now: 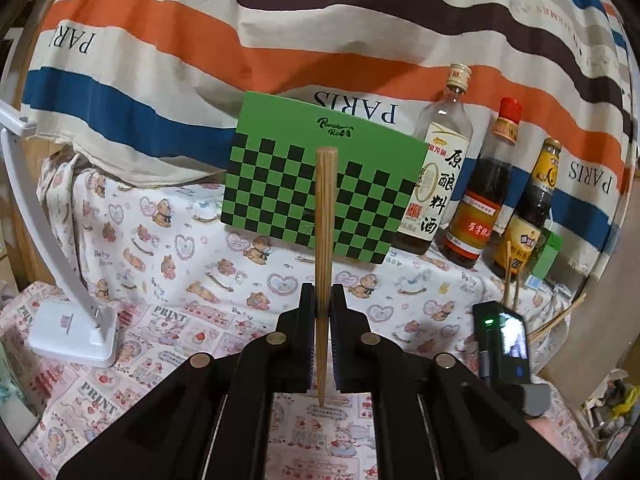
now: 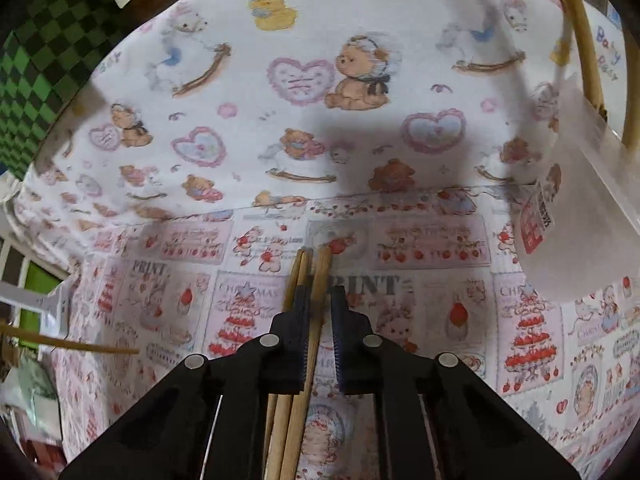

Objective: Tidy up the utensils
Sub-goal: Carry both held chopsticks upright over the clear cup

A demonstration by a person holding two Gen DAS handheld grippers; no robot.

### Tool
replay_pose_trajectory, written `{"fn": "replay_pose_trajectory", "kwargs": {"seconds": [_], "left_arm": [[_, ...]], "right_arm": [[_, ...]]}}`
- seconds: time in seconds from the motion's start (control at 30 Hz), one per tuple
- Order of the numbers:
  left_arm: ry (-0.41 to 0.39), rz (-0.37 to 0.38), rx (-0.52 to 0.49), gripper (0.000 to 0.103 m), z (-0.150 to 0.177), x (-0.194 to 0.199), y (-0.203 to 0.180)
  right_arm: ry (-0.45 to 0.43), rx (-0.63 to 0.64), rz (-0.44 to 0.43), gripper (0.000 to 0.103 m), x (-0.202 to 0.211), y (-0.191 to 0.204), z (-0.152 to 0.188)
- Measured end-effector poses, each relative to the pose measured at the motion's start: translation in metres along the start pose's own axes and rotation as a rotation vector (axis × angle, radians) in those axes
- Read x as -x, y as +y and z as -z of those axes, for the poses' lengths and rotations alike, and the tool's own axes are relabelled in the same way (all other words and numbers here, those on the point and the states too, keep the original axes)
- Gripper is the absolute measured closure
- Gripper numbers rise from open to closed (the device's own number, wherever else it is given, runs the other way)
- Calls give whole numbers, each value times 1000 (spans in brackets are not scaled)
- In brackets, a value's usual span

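Pickup step: left gripper (image 1: 322, 300) clamps 1 brown wooden chopstick (image 1: 325, 216) at frame centre; right gripper (image 2: 322, 300) nearly closed around wooden chopstick bundle (image 2: 309, 280). Next likely: carry to translucent plastic holder (image 2: 580, 216), right edge.

Both views are evenly and fairly brightly lit from above, with no harsh glare. The fisheye lenses bend straight lines strongly toward the edges and leave dark corners around each round picture. In the right wrist view a broad soft grey shadow (image 2: 360, 152) lies across the white bear-printed cloth (image 2: 248, 92), and the print is slightly soft, blurring more toward the rim. The left wrist view is sharper; the green-and-black checkered board (image 1: 280, 184) reads crisply.
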State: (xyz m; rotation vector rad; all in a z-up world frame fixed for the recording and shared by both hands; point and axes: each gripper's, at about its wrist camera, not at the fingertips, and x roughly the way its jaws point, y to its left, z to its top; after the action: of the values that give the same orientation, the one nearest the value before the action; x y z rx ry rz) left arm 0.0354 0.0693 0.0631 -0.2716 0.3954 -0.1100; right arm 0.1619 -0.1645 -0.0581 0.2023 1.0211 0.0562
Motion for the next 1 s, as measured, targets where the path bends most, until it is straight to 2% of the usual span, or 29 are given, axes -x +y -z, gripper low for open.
{"fn": "replay_pose_trajectory", "kwargs": {"seconds": [0.13, 0.3, 0.4, 0.53, 0.6, 0.77, 0.9, 1.0], "left_arm": [[-2, 0, 0, 97, -1, 1, 0], [1, 10, -3, 97, -1, 3, 1], [-4, 19, -4, 97, -2, 6, 0], [-18, 30, -5, 97, -3, 10, -3], [-17, 38, -2, 97, -3, 10, -4], [-16, 56, -7, 97, 0, 12, -8], [20, 62, -33, 97, 3, 7, -16], [45, 70, -32, 97, 8, 1, -18]], "right_arm": [[18, 69, 64, 92, -7, 15, -6], [5, 73, 101, 94, -7, 23, -9], [-34, 130, 33, 95, 1, 25, -3], [-239, 125, -106, 95, 60, 14, 8], [-392, 129, -159, 95, 105, 5, 19], [-738, 209, -120, 95, 193, -10, 52], [-882, 149, -159, 95, 235, -44, 73], [-988, 107, -128, 95, 242, -60, 87]]}}
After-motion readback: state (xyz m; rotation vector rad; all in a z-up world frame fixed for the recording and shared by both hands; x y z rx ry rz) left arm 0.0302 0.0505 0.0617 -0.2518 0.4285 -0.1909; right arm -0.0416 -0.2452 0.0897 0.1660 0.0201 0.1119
